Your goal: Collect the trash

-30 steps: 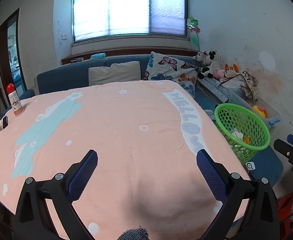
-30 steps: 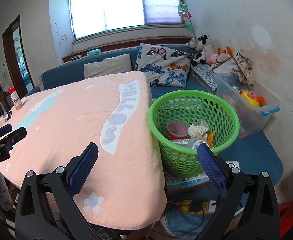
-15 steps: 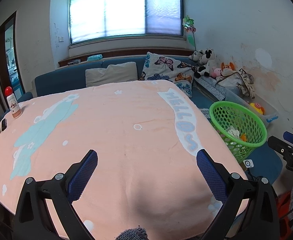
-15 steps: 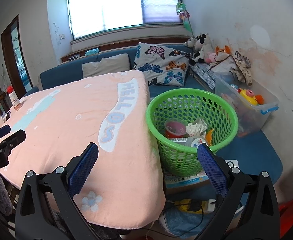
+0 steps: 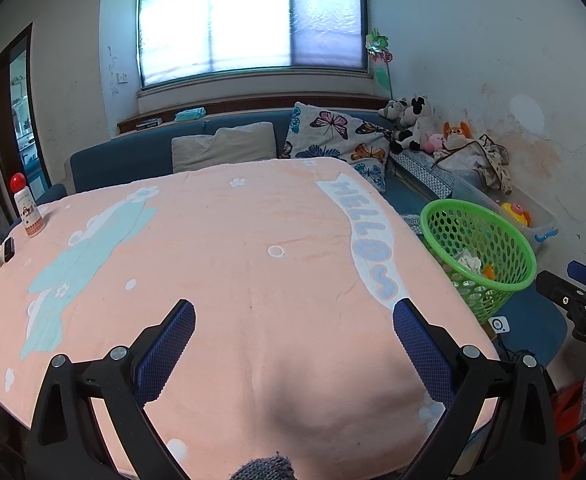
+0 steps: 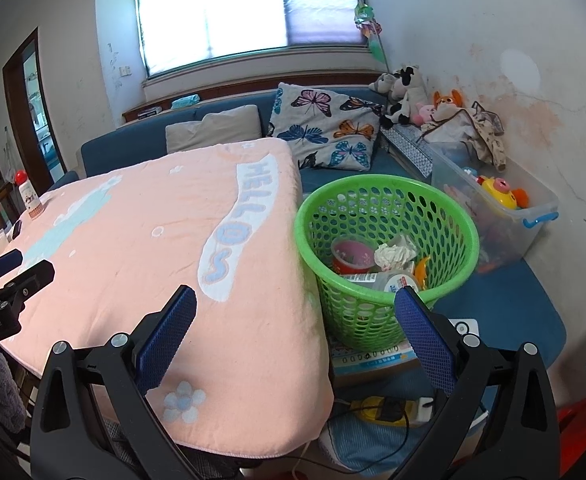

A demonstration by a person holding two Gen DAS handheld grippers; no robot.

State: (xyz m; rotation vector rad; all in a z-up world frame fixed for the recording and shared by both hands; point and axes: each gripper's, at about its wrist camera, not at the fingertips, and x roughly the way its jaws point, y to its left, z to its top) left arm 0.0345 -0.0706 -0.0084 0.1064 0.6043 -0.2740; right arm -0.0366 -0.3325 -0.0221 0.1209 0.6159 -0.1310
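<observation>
Peach blanket (image 5: 233,280) with a "HELLO" band covers the table, its middle bare; a red-capped bottle (image 5: 27,210) stands at its far left edge. Just off the right edge sits the green basket (image 6: 389,280), holding a crumpled paper (image 6: 393,256), a pink cup (image 6: 351,256) and a plastic bottle (image 6: 389,282). Left gripper (image 5: 293,332) hovers over the near edge, jaws wide and empty. Right gripper (image 6: 295,320) hangs by the near right corner, jaws likewise wide, empty

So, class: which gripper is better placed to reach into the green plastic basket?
Right gripper: open, with the green perforated plastic basket directly ahead. Left gripper faces the peach tablecloth.
</observation>
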